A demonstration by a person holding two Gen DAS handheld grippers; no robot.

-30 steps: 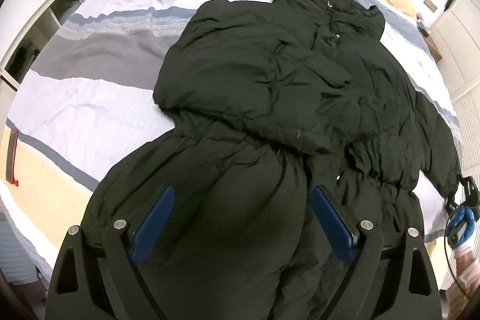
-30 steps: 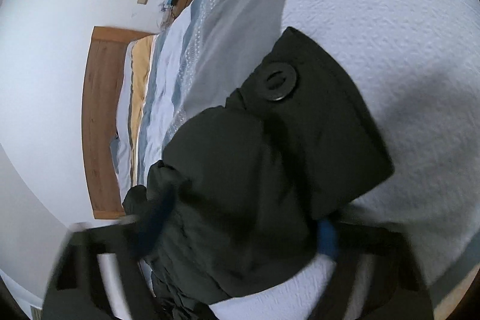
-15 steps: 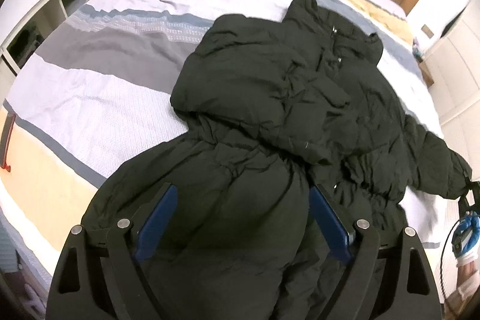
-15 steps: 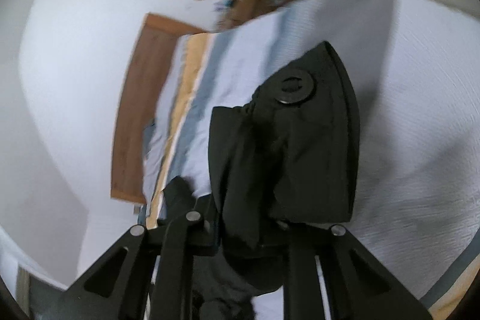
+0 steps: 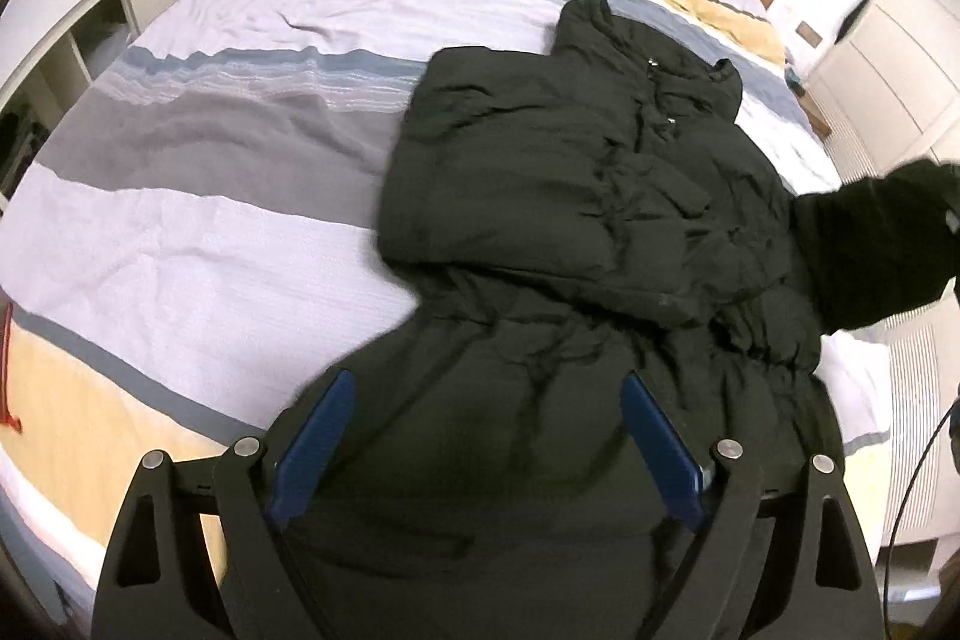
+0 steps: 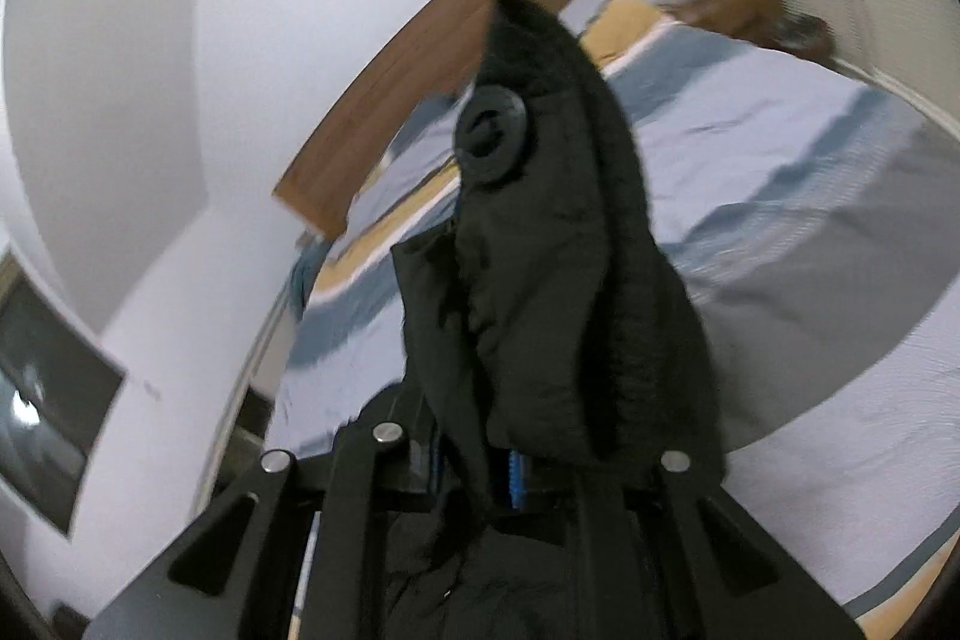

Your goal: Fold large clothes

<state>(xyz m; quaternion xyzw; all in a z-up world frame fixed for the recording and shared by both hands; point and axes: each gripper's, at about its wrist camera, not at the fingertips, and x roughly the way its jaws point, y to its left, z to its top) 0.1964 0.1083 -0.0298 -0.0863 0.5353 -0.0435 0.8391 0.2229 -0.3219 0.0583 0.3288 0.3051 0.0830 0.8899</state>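
Puffer jacket (image 5: 576, 232) is lying spread on the striped bed (image 5: 198, 196) while the right tool (image 6: 510, 472) is gripping its lifted sleeve cuff (image 6: 558, 232), best carried flat across the chest, and the left tool (image 5: 486, 448) is hovering open over the hem.

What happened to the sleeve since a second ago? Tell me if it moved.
Yes. The sleeve, clamped in the right gripper, rose off the bed and now stands against the headboard.

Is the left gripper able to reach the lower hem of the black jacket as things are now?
Probably yes. The left gripper is open and hovers above the lower part of the black jacket, with nothing lying between them.
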